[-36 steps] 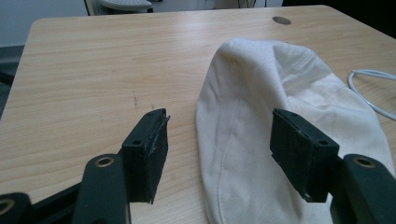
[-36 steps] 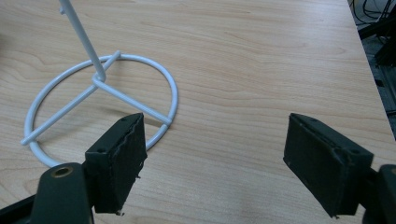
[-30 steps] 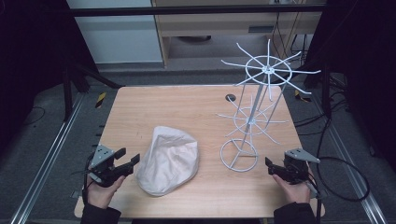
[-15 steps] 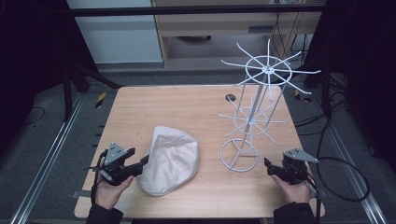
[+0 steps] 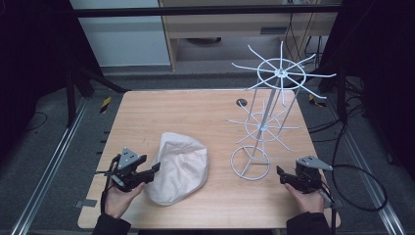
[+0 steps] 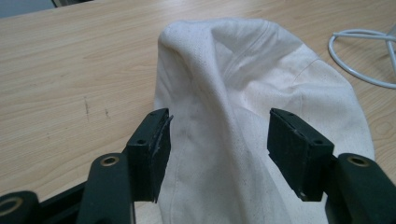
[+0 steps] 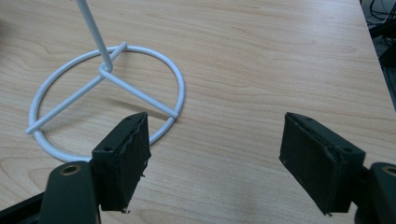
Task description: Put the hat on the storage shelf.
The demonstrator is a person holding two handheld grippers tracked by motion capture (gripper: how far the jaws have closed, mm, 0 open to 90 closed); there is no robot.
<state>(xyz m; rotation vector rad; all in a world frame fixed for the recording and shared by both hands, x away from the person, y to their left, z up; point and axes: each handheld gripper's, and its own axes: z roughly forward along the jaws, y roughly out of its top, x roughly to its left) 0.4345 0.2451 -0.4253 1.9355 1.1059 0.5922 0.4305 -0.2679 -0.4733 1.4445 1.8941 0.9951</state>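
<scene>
Left gripper (image 6: 217, 149) jaws spread astride cream fabric flat cap (image 5: 178, 168): thin fold may slip. Right gripper (image 7: 212, 158) jaws spread, empty, could nudge white wire rack (image 5: 264, 122).

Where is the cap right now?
In the high view the cream cap lies on the table's near left part, left of the white wire rack's ring base, with the open left gripper at its left edge.

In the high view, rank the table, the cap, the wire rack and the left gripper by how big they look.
1. Table, largest.
2. Wire rack, tall and spread out, though mostly gaps.
3. Cap; its solid area may rival the rack's outline, so this pair is unsure.
4. Left gripper, smallest.
</scene>
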